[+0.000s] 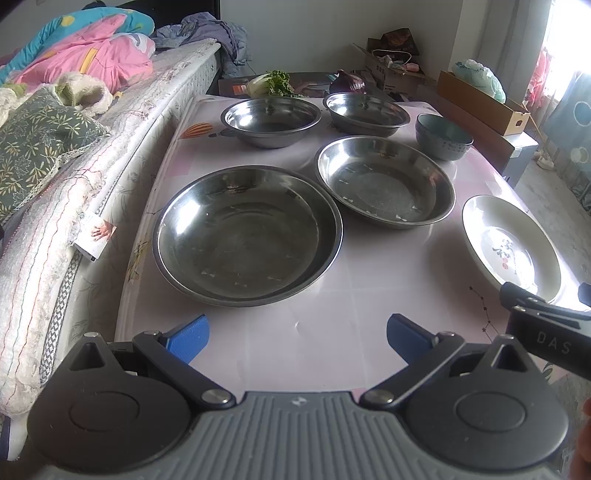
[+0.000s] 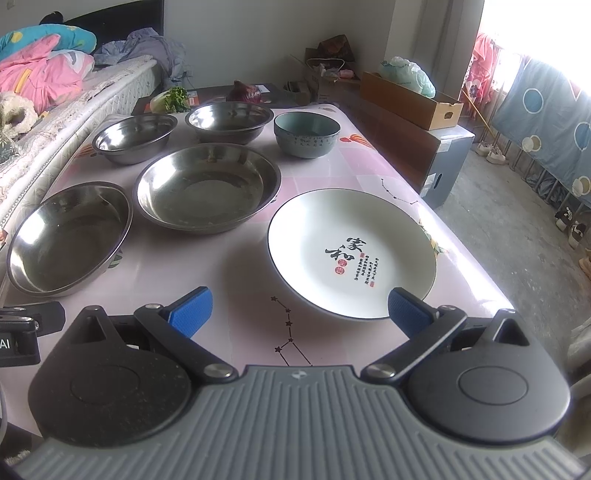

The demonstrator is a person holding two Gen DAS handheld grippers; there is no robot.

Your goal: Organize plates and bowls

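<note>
White plate lies near table edge, right tongs spread.

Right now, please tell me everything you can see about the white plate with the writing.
The white plate is round, shallow and glossy, ceramic by its look, with a thin dark rim. Black calligraphy and small red seals mark its centre. It is empty, lying flat on the pink table, apart from the other dishes. Nothing grips it.

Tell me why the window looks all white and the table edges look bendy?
Right wrist view: daylight overexposes the window and puts glare on the table. Left wrist view: the window is blown out too, the steel pans mirror the room. Both fisheye lenses curve straight edges.
</note>
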